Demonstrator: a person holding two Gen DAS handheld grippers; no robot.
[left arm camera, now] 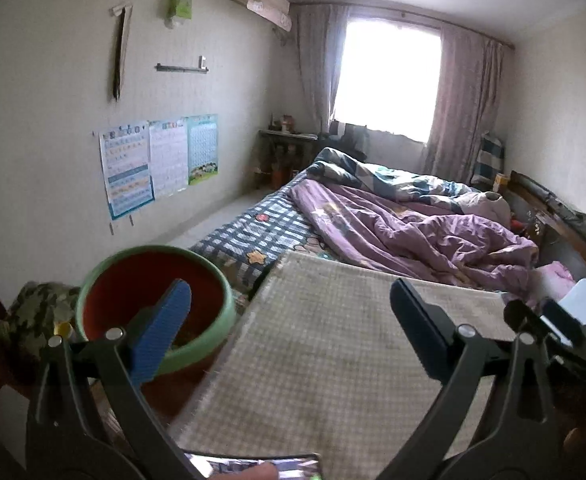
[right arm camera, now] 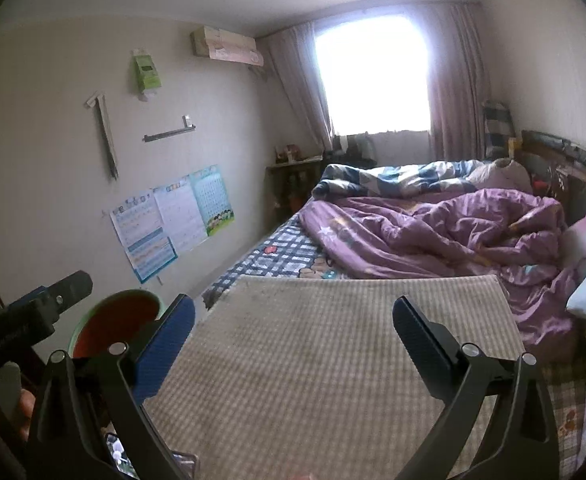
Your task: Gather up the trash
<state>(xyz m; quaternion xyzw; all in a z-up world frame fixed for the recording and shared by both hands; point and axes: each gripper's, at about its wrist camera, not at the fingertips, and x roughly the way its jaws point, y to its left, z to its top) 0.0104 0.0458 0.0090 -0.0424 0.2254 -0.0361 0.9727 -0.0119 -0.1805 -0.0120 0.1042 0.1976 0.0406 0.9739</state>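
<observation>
Here a beige checked mat (left arm camera: 333, 360) lies flat on the near end of a bed (left arm camera: 261, 232), with a crumpled purple blanket (left arm camera: 413, 228) behind it, a bright window (left arm camera: 389, 80) with curtains at the far wall, and posters (left arm camera: 161, 160) on the left wall. A green bin (left arm camera: 213, 344) with a red inside sits just beside the mat's left edge, and I cannot tell if any trash is in it. The left tool (left arm camera: 291, 320) and the right tool (right arm camera: 295, 330) both hang over the mat with their fingers spread wide, holding nothing and touching nothing.
</observation>
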